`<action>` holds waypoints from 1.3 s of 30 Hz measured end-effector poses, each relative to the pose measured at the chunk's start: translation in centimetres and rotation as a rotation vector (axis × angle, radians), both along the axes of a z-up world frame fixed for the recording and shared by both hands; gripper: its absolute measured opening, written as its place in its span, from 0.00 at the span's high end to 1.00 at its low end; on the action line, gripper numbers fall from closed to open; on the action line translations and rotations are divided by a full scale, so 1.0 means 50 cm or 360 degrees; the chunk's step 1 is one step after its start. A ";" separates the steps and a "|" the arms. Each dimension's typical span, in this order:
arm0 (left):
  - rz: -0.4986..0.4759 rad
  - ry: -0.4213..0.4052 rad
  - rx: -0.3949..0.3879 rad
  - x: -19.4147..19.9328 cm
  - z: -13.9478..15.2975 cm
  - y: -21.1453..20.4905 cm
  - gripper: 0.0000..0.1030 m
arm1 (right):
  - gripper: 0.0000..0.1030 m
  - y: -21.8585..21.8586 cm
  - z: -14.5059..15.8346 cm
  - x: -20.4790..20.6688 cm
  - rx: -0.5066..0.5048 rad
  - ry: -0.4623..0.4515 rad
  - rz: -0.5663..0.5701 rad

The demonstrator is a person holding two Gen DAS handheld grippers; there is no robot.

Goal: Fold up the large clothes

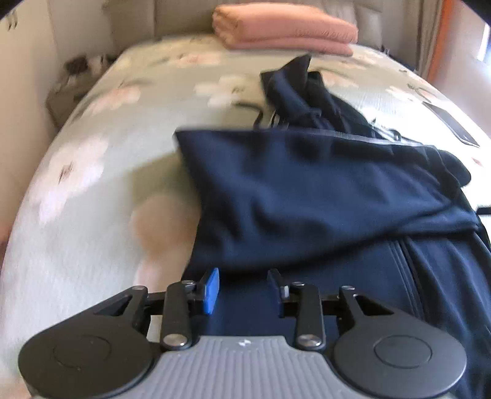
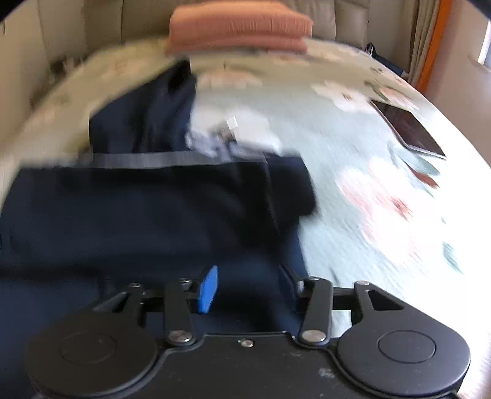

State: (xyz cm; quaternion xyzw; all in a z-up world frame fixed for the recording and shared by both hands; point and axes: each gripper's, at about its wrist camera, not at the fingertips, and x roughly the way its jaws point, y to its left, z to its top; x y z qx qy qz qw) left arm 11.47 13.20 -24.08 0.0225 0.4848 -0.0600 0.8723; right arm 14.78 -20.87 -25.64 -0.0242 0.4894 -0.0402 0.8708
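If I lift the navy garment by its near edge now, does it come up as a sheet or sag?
The navy garment will probably sag: it lies in soft creases, already doubled over itself. Its thin, smooth-looking cloth may slip from the open left gripper and right gripper. The bunched far part will likely drag across the floral bedspread.

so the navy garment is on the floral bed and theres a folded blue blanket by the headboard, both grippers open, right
Not quite: the folded blanket by the headboard is salmon pink, not blue, as the left wrist view shows clearly. The rest holds: the navy garment lies on the floral bed, and the left gripper and right gripper both have their jaws apart.
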 end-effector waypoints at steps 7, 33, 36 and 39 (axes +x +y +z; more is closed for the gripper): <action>-0.0016 0.0235 0.0023 -0.150 -0.012 0.030 0.64 | 0.46 -0.049 -0.012 -0.235 0.0068 0.0259 -0.0054; -0.0238 -0.0060 -0.0191 0.070 0.012 -0.142 0.50 | 0.31 0.101 0.087 0.247 0.0275 -0.0454 0.0214; -0.0253 -0.0045 -0.0197 0.110 -0.007 -0.142 0.50 | 0.31 0.113 0.082 0.411 0.0299 -0.0537 0.0208; -0.0273 -0.0032 -0.0187 0.145 -0.028 -0.143 0.50 | 0.31 0.117 0.069 0.547 0.0437 -0.0522 0.0209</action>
